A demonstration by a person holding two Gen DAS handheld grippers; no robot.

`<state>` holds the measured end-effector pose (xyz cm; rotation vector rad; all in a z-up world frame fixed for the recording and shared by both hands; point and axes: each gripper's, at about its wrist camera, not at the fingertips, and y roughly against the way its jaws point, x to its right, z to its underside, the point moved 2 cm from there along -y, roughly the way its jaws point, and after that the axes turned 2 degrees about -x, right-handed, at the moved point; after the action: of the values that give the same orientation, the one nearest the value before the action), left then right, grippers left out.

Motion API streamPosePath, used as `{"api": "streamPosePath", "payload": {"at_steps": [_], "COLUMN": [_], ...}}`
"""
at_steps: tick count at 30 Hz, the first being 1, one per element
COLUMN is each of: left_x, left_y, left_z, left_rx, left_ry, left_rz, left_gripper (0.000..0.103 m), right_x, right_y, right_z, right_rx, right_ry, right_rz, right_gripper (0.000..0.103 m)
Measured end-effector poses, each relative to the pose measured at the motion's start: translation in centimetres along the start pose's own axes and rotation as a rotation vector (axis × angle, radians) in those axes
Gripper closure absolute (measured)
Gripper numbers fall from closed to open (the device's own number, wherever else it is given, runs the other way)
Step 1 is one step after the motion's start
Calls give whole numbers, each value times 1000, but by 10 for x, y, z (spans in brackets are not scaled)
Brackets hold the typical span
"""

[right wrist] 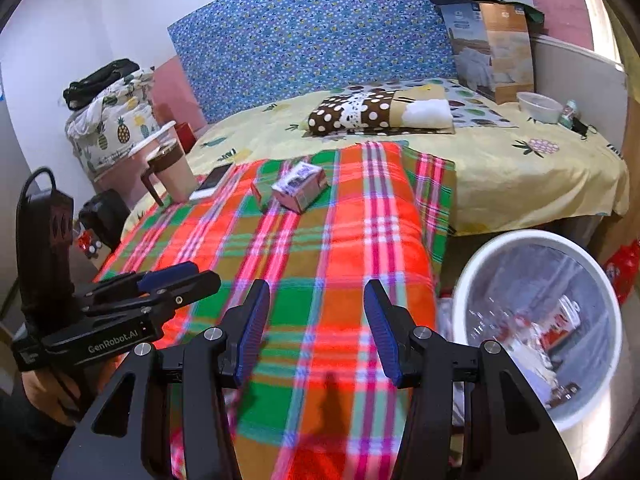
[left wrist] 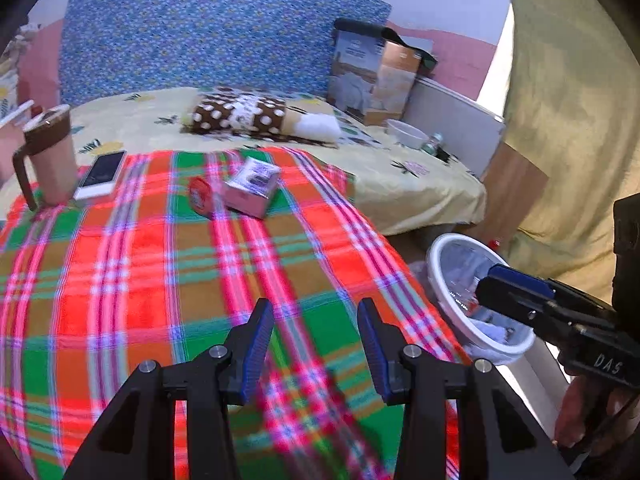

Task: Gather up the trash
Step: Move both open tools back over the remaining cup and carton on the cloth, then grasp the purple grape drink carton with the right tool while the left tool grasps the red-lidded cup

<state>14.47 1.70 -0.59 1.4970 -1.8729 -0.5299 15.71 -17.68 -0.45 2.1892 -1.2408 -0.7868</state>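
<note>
A pink carton box and a small red packet lie side by side on the far part of the plaid blanket. A white trash bin lined with clear plastic stands on the floor right of the bed, with litter inside. My left gripper is open and empty above the near blanket. My right gripper is open and empty too, beside the bin. In the left wrist view, the right gripper reaches over the bin.
A brown-lidded mug and a white phone sit at the blanket's far left. A polka-dot pillow, a white bowl and a tall box are farther back.
</note>
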Motion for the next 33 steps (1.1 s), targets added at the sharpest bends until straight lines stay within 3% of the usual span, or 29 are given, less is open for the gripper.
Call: {"api": "streamPosePath", "payload": {"at_steps": [4, 20, 31, 33], "left_x": [-23, -100, -130, -137], "left_y": [-3, -22, -21, -20], "left_z": [-17, -57, -58, -57], "left_rx": [13, 10, 19, 18], "left_ry": [6, 48, 78, 85], "left_rz": [-41, -121, -132, -137], "left_gripper": [59, 59, 59, 59], "right_x": [-7, -27, -28, -26], "right_y": [-13, -75, -139, -147], "right_z": [-11, -52, -71, -75], "right_rx": [-1, -63, -131, -126], "right_ry": [-11, -37, -124, -157], "right_rz": [-19, -38, 7, 14], "right_gripper": [41, 41, 40, 36]}}
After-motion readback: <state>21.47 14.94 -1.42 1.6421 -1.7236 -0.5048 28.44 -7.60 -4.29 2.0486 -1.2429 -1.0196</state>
